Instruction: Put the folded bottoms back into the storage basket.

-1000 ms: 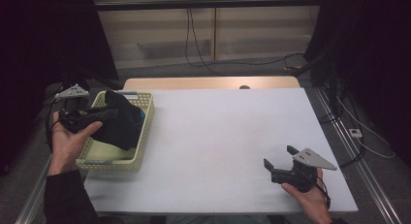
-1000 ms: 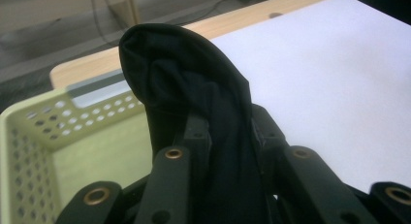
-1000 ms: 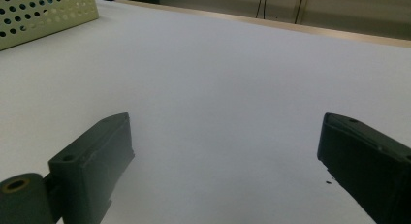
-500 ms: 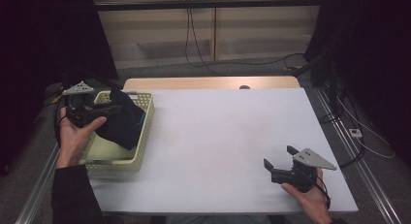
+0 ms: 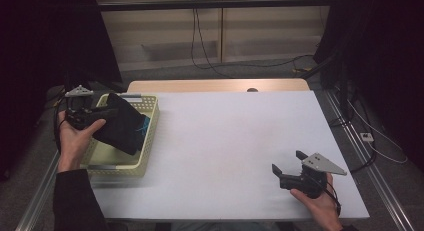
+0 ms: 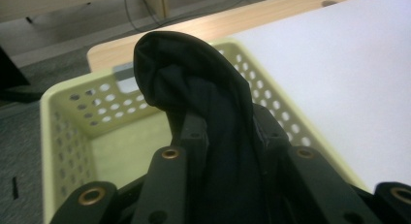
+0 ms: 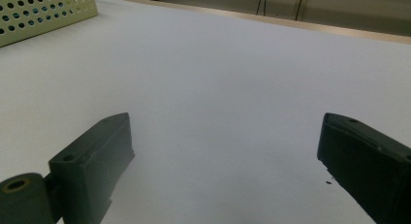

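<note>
A black cloth (image 5: 122, 125) hangs over the pale yellow perforated basket (image 5: 150, 141) at the table's left, its lower part inside the basket. My left gripper (image 5: 111, 112) reaches in from the basket's left side and is shut on that cloth. In the left gripper view the cloth (image 6: 194, 73) bunches up between and over the two jaws of the left gripper (image 6: 228, 134), above the basket's floor (image 6: 121, 146). Near the front right corner, my right gripper (image 5: 287, 162) rests low over the white table with its jaws wide apart; in its own view the right gripper (image 7: 225, 132) holds nothing.
A bit of something blue (image 5: 145, 125) peeks out beside the cloth inside the basket. The white tabletop (image 5: 225, 136) spreads between the two hands. A wooden strip (image 5: 215, 86) borders the far edge, with cables on the floor behind it.
The left hand has shifted a little to the right and lower, carrying the black cloth deeper into the basket. The right hand has stayed put.
</note>
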Demonstrator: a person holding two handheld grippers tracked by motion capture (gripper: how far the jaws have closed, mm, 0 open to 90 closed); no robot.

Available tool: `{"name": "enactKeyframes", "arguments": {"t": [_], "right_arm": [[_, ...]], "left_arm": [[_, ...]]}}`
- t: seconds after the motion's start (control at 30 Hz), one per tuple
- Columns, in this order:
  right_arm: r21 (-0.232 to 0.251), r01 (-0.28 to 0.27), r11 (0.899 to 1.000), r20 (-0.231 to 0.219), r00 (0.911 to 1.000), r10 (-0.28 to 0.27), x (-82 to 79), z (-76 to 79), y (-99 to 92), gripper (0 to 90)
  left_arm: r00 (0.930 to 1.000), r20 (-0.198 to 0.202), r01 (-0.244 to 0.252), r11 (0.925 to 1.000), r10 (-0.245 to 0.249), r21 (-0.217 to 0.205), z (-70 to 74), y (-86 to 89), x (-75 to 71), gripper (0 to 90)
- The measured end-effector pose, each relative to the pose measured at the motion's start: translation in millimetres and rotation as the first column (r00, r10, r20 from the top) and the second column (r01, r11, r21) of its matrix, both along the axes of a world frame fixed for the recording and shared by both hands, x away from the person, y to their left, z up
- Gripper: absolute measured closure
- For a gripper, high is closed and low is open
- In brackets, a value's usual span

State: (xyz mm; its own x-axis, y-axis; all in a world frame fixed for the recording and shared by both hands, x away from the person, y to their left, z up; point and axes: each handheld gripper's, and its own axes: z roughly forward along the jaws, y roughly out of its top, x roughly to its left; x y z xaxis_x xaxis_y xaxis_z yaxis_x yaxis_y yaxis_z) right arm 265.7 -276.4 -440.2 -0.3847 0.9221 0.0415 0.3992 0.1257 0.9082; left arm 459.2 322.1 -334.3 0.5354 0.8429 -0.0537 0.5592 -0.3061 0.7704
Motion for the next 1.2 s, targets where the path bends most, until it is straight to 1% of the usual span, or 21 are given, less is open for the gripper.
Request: {"name": "enactKeyframes", "arguments": {"t": [0.07,0.13,0.23,0.33,0.4,0.47,0.57,0.6,0.7,0.77,0.83,0.93,0.97,1.0,1.07,1.13,1.17,1.2], "right_arm": [[0.0,0.0,1.0,0.0,1.0,0.0,0.1,0.0,0.0,5.5],[0.001,-0.001,1.0,0.0,1.0,0.001,0.0,0.1,0.0,5.5],[0.002,-0.001,1.0,0.0,1.0,0.001,0.1,0.0,0.0,5.4],[0.001,-0.001,1.0,0.0,1.0,0.001,0.0,0.0,0.0,5.5],[0.001,-0.001,1.0,0.0,1.0,0.001,0.0,0.1,0.0,5.5],[0.001,0.0,1.0,-0.001,1.0,0.0,0.2,0.0,0.0,5.5],[0.001,0.0,1.0,-0.002,1.0,0.0,0.3,-0.1,0.1,5.5],[-0.001,-0.001,1.0,-0.001,1.0,0.001,0.5,-0.2,0.0,5.5],[0.001,-0.001,1.0,-0.001,1.0,0.001,0.9,-0.2,0.2,5.5],[-0.001,-0.001,1.0,-0.003,1.0,0.001,1.1,-0.2,0.3,5.5],[0.0,-0.003,1.0,-0.002,1.0,0.003,1.0,-0.2,0.2,5.5],[0.002,-0.001,1.0,-0.003,1.0,0.001,1.2,-0.3,0.1,5.5],[0.002,-0.001,1.0,-0.003,1.0,0.001,1.2,-0.3,0.1,5.5],[0.001,-0.002,1.0,-0.003,1.0,0.002,1.3,-0.3,0.2,5.5],[0.0,-0.001,1.0,-0.004,1.0,0.001,1.5,-0.4,0.5,5.5],[0.001,0.0,1.0,-0.005,1.0,0.0,1.5,-0.3,0.6,5.5],[0.0,0.0,1.0,-0.005,1.0,0.0,1.5,-0.3,0.6,5.5],[0.0,0.0,1.0,-0.005,1.0,0.0,1.5,-0.3,0.6,5.5]], "left_arm": [[0.9999,-0.008,-0.013,0.9998,0.013,0.014,-2.0,4.1,0.4,71.5],[0.9991,-0.019,-0.038,0.9992,0.038,0.012,-5.4,9.8,1.4,71.5],[0.9981,-0.032,-0.052,0.9985,0.053,0.016,-9.9,15.9,2.7,71.5],[0.9953,-0.05,-0.081,0.9962,0.082,0.032,-15.3,21.2,4.3,70.8],[0.9944,-0.061,-0.085,0.9955,0.087,0.043,-17.9,24.0,5.6,70.6],[0.9915,-0.071,-0.107,0.9937,0.109,0.034,-21.7,25.3,7.1,70.7],[0.9903,-0.071,-0.117,0.9926,0.119,0.033,-25.4,24.0,9.9,71.2],[0.9912,-0.058,-0.117,0.9927,0.119,0.028,-27.2,21.7,11.2,71.2],[0.9924,-0.059,-0.106,0.9938,0.108,0.034,-28.8,16.1,14.9,71.8],[0.9947,-0.045,-0.091,0.995,0.093,0.041,-29.2,12.1,17.3,71.9],[0.9967,-0.035,-0.072,0.997,0.073,0.03,-29.9,8.5,18.8,72.0],[0.9989,-0.024,-0.04,0.9992,0.04,0.002,-30.3,5.4,20.6,72.0],[0.999,-0.02,-0.04,0.9991,0.039,-0.012,-30.2,4.8,20.7,72.0],[0.9996,-0.014,-0.026,0.9992,0.025,-0.03,-29.8,4.7,21.3,72.0],[1.0,0.008,0.003,0.9972,-0.002,-0.075,-29.9,4.6,21.9,71.9],[0.9997,0.016,0.02,0.9961,-0.018,-0.086,-30.9,4.9,22.6,71.8],[0.9999,0.007,0.012,0.9968,-0.012,-0.079,-31.7,4.9,23.1,71.6],[1.0,-0.006,-0.001,0.9985,0.001,-0.055,-32.4,5.8,23.8,71.5]]}}
